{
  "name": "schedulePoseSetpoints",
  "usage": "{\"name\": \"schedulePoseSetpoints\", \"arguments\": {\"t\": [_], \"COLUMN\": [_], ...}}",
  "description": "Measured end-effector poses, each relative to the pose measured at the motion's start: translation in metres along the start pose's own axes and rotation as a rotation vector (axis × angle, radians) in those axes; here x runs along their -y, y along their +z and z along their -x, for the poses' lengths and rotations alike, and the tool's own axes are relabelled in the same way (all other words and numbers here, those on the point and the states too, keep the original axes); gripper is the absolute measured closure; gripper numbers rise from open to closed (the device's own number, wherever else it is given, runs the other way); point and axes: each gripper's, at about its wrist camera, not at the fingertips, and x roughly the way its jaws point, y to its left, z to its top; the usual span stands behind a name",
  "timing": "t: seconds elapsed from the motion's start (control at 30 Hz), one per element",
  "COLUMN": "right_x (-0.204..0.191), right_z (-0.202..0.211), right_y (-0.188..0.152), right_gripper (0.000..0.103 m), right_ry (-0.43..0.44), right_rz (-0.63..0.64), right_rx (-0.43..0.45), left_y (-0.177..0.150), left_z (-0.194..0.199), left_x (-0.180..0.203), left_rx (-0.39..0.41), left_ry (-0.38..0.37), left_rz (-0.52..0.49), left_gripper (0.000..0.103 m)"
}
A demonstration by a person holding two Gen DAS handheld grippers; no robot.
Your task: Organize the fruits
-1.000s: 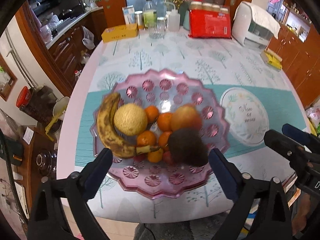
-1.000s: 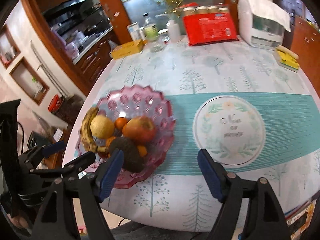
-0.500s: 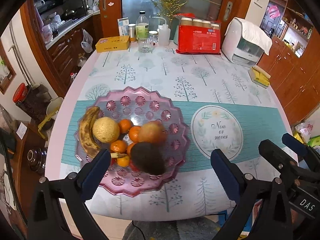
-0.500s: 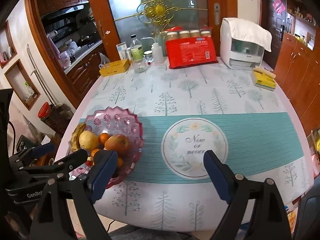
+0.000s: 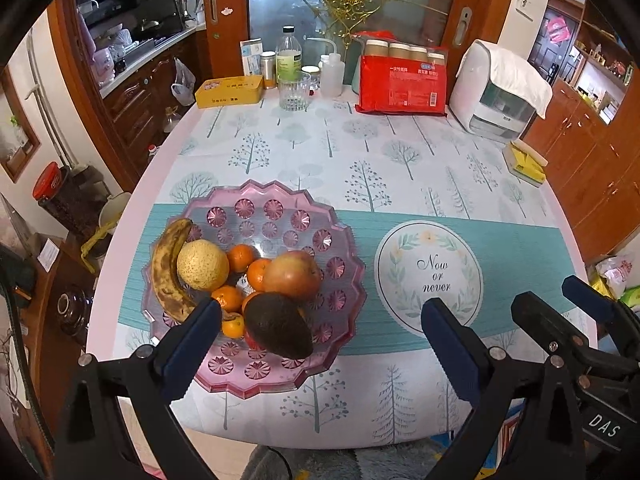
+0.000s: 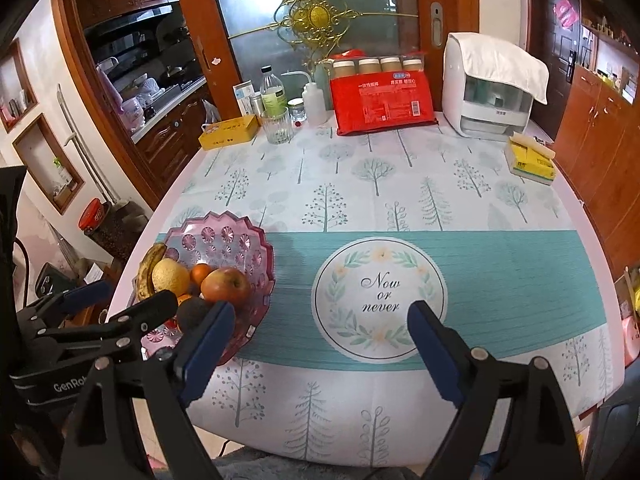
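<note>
A pink scalloped fruit plate point(image 5: 280, 208) sits on the table's near left, also in the right wrist view point(image 6: 224, 232). It holds a brown-spotted banana point(image 5: 166, 268), a yellow pear point(image 5: 202, 264), a red apple point(image 5: 292, 274), a dark avocado point(image 5: 278, 326) and several small oranges point(image 5: 240, 257). My left gripper point(image 5: 320, 334) is open and empty, held back over the table's near edge by the plate. My right gripper point(image 6: 318, 334) is open and empty, over the round "Now or never" mat point(image 6: 380, 294).
At the table's far edge stand a yellow box point(image 5: 229, 90), bottles and a glass point(image 5: 294, 92), a red pack of cups point(image 5: 400, 80) and a white appliance point(image 5: 496, 92). A yellow sponge pack point(image 5: 524, 160) lies at the right edge. Wooden cabinets flank both sides.
Both grippers have pulled back and up from the plate, so more of the table shows. Both stayed open and empty. The fruit has not moved.
</note>
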Motion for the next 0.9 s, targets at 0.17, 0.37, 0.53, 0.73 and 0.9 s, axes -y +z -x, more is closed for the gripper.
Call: {"name": "schedulePoseSetpoints", "arguments": {"t": [0.17,0.37,0.53,0.73,0.9], "right_x": [0.0034,0.0055,0.0064,0.0085,0.0085], "right_z": [0.0002,0.0005,0.0001,-0.0003,-0.0005], "right_y": [0.0036,0.0058,0.0060,0.0072,0.0071], "right_gripper": [0.014,0.014,0.014,0.014,0.014], "right_ry": [0.001,0.000,0.001,-0.002,0.000], "right_rz": [0.002,0.000,-0.001,-0.005,-0.005], "right_rx": [0.005,0.006,0.004,0.004,0.002], "left_y": [0.0046,0.0073,0.0073,0.0080,0.0083], "left_z": [-0.0004,0.0000,-0.0001,-0.0006,-0.0009], "left_x": [0.0037,0.0064,0.0074,0.0085,0.0087], "left_rx": [0.006,0.007,0.007,0.006,0.004], "left_ry": [0.006,0.010,0.010,0.009,0.010], "left_rz": [-0.005,-0.013,-0.012,-0.012,-0.012], "left_gripper": [0.004,0.004,0.004,0.004,0.004]}}
